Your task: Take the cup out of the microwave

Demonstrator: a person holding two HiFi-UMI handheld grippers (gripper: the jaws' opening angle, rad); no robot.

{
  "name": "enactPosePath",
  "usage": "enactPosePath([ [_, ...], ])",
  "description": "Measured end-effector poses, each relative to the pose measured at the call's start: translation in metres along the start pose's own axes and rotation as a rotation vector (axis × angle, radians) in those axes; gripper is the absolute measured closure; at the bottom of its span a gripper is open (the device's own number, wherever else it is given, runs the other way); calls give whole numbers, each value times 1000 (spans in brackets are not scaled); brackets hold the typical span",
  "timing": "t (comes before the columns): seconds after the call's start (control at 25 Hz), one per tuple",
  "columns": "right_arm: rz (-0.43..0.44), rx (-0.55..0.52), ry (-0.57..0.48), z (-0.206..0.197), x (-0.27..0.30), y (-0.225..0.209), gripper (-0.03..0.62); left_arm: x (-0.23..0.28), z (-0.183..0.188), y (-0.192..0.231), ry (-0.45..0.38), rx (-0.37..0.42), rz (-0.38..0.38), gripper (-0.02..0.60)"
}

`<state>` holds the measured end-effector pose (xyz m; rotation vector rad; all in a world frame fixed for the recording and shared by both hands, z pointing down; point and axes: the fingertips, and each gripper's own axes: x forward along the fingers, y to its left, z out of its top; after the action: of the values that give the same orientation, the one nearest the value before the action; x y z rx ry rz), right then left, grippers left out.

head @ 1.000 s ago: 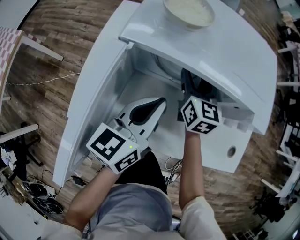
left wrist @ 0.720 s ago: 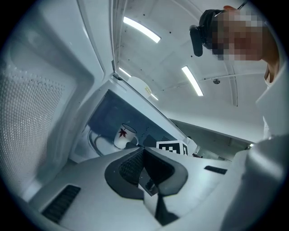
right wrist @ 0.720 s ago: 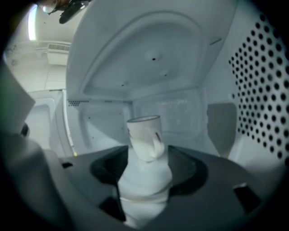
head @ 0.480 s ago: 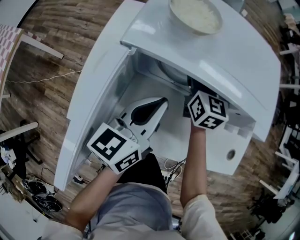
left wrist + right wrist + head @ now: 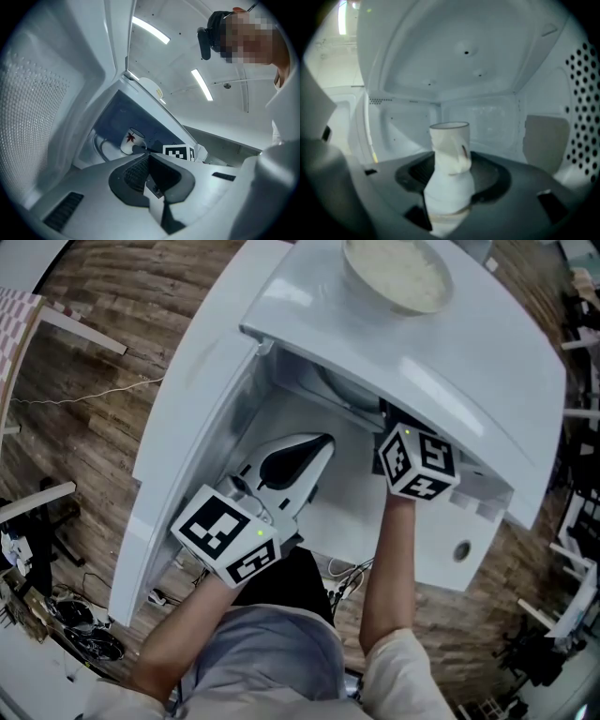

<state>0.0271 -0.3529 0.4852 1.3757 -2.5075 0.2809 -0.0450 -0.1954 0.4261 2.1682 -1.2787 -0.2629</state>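
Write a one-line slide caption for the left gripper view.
Beyond the closed left gripper, the right gripper grips the leaf-printed cup inside the open microwave.

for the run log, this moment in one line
phase: grasp | right gripper: on white leaf-print cup in white microwave | left gripper: shut, outside

White left tongs point(image 5: 319, 448) (black-lined), 2 black-and-white marker cubes point(image 5: 228, 533), beige short sleeves point(image 5: 396, 664)
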Motion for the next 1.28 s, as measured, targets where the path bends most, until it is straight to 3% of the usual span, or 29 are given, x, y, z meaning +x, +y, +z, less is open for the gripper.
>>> enactPosePath([
  [0.28, -12, 6, -2, -1, -5, -1, 505, -1, 1, 2, -3, -5, 3, 575],
  [1.28, -44, 23, -53, -8, -27, 16, 514, -8, 0, 10, -16, -30, 27, 574],
])
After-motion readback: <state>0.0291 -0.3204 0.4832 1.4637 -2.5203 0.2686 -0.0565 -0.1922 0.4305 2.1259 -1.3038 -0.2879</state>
